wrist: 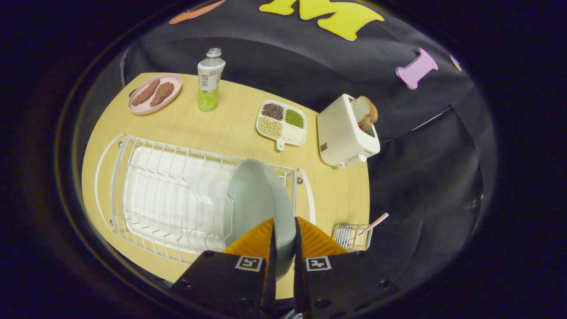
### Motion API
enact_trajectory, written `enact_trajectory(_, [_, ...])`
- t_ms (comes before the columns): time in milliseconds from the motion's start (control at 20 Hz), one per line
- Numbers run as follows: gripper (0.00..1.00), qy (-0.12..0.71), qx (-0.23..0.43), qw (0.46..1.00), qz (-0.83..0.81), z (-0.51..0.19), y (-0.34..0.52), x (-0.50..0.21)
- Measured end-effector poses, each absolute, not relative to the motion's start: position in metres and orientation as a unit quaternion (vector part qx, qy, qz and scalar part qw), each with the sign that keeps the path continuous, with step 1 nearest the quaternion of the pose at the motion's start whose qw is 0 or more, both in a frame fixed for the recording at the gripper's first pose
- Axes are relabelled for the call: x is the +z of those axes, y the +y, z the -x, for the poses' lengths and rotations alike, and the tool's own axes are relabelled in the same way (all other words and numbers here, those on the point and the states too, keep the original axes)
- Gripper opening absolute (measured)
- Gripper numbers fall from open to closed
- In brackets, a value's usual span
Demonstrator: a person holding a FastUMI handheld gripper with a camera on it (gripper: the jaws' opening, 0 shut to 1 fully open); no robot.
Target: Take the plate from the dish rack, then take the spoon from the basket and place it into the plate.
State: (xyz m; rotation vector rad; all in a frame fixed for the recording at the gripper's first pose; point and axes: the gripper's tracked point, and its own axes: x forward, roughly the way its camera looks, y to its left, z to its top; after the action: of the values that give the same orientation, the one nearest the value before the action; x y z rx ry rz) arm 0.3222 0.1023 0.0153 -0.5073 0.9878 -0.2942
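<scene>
Gripper (283, 235) clamps 1 plate (257, 199); 1 rack (168, 199); 1 spoon (375, 221).

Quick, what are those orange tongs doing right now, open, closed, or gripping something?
Tongs: closed on the rim of the pale green round plate, which stands upright at the end of the white wire dish rack.

We count one gripper (283, 235), its two fingers closed on one pale green plate (257, 199). One white dish rack (146, 195). One small wire basket (352, 235) holding one spoon (376, 221). One toaster (345, 133) with two bread slices (365, 111). One bottle (209, 79). One pink plate (170, 95) carrying two brown pieces (154, 93). One divided tray (282, 122): four compartments, three filled.
</scene>
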Motion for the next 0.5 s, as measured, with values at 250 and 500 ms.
enact_trajectory(250, [0.21,0.429,-0.185,0.847,0.252,-0.312,0.116,0.022])
enact_trajectory(500, [0.21,0.393,-0.220,0.855,0.258,-0.298,0.119,0.029])
